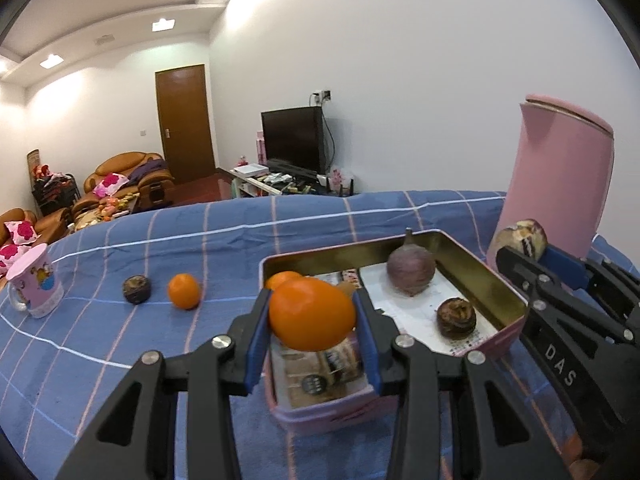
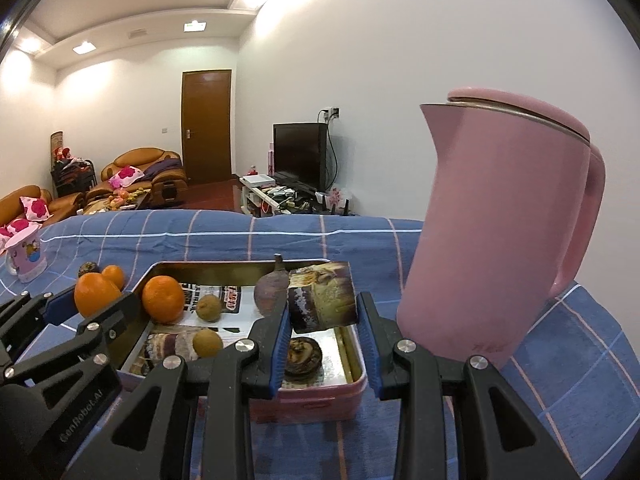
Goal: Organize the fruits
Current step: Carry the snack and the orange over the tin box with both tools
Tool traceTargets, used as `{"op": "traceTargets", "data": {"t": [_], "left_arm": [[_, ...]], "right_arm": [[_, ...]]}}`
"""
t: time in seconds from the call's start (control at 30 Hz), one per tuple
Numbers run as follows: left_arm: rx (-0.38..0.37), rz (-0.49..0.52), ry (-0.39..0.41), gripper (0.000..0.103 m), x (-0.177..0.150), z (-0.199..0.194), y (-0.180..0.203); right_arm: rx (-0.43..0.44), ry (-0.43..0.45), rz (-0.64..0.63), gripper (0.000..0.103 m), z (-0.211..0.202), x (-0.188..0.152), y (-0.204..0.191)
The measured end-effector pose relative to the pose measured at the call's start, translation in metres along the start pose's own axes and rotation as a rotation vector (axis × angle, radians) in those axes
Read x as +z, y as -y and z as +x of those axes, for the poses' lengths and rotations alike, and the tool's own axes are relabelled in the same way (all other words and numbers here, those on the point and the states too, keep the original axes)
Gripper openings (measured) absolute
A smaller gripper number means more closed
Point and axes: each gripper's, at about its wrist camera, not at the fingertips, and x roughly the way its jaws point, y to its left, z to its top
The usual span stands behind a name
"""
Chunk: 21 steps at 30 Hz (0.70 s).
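Above the pink tin (image 1: 504,338), left gripper (image 1: 312,316) jaws clamp an orange (image 1: 310,312); right gripper (image 2: 324,320) jaws pinch a mottled brown fruit piece (image 2: 322,296).

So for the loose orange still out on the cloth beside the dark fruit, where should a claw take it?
Take the loose orange across its widest middle, coming from above. It is round and sits free on the blue checked cloth, with the dark fruit close on its left, so a near-and-far pinch probably avoids bumping that neighbour.

Bright ceiling lights (image 1: 163,24), fisheye-bent edges, slight blur.
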Motion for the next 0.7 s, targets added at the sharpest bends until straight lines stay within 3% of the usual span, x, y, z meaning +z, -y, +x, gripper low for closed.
{"op": "traceTargets", "data": {"t": [0.3, 0.7], "left_arm": [[-0.002, -0.021, -0.086, 0.042, 0.009, 0.032, 0.004], [-0.002, -0.028, -0.184, 0.042, 0.011, 0.057, 0.005]], "right_arm": [[-0.038, -0.015, 0.021, 0.034, 0.014, 0.006, 0.009], [-0.004, -0.098, -0.033, 0.034, 0.044, 0.012, -0.005]]}}
